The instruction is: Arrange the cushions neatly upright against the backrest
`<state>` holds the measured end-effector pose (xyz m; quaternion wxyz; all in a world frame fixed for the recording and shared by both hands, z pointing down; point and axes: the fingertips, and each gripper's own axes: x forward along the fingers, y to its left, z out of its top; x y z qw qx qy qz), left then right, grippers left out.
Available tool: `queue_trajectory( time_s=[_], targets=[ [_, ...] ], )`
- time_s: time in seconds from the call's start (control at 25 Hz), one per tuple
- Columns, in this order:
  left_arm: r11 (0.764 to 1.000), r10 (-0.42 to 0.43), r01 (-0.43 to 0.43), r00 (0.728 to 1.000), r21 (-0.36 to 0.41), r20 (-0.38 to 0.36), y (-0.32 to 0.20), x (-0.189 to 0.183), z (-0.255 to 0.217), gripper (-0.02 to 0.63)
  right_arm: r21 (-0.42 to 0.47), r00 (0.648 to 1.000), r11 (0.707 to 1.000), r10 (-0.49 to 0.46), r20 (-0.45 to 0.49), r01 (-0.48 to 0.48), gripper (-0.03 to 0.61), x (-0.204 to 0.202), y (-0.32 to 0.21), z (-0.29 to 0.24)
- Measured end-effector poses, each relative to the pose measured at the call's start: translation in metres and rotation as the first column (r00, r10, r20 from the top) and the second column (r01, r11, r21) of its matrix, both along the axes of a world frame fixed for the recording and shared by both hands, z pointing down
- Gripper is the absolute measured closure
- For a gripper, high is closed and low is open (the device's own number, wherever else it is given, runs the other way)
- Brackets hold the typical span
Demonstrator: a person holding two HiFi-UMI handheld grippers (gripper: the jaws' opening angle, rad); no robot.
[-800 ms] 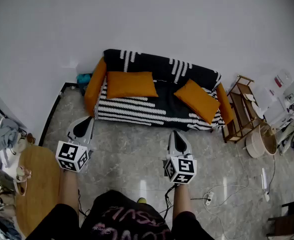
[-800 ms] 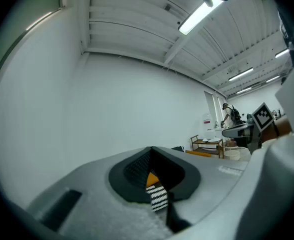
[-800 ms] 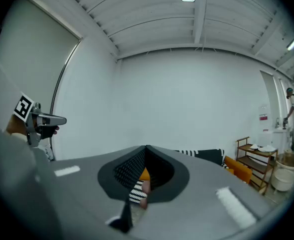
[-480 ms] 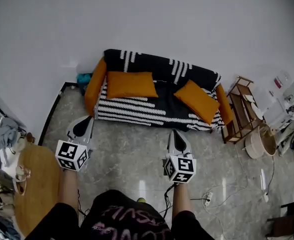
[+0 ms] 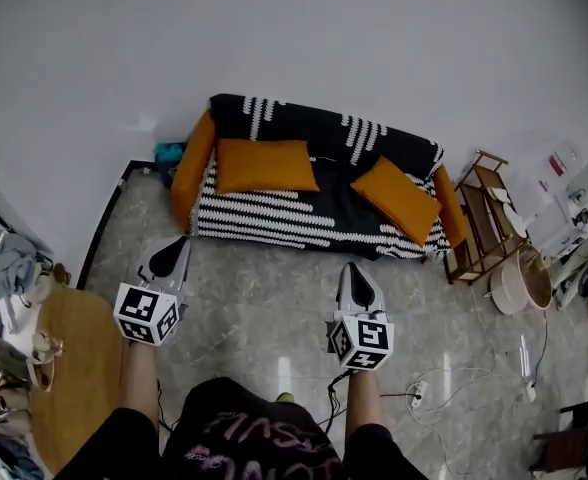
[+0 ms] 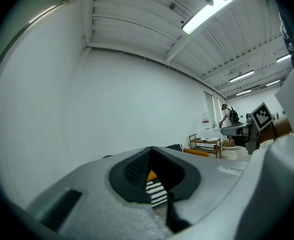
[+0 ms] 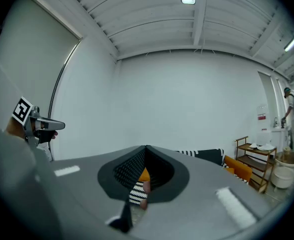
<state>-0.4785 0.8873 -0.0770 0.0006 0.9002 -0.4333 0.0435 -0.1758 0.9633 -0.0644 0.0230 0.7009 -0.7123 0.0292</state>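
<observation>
Barely anything has changed: my left gripper [image 5: 166, 259] and right gripper [image 5: 358, 272] still hover level, jaws closed and empty, well short of the sofa [image 5: 274, 213]. One orange cushion [image 5: 264, 165] and the skewed cushion [image 5: 401, 200] lie untouched on its seat, so arranging hasn't begun.

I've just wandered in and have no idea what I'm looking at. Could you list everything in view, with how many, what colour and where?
sofa: one, black-and-white patterned cover with orange arms, against the white wall.
cushions: two, orange, on the sofa; this one at its left, the other askew at its right.
shelf rack: one, wooden, right of the sofa.
tub: one, beige, on the floor by the rack.
round table: one, wooden, lower left.
power strip: one, white, on the grey floor, with cables.
left gripper: one, grey, jaws shut, empty, short of the sofa.
right gripper: one, grey, jaws shut, empty, short of the sofa.
</observation>
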Motion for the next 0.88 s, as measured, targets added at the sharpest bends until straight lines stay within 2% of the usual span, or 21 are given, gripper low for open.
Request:
queue_trajectory(
  time_s=[0.2,0.48,0.88],
  targets=[
    [1.000,0.027,-0.027,1.000,-0.014,-0.017,-0.004,-0.011,0.011,0.612,-0.013,1.000,1.000,0.021,-0.008,-0.021,0.565,-0.014,0.004,0.009],
    [0.999,0.038,-0.039,0.999,-0.026,-0.025,-0.021,-0.011,0.015,0.612,-0.038,0.998,0.998,0.045,-0.042,-0.046,0.565,-0.011,-0.004,0.016],
    [0.999,0.037,-0.037,0.999,-0.036,0.012,-0.079,0.002,0.027,0.612,-0.038,0.999,0.999,0.022,-0.043,-0.023,0.565,-0.004,-0.068,0.026]
  ],
)
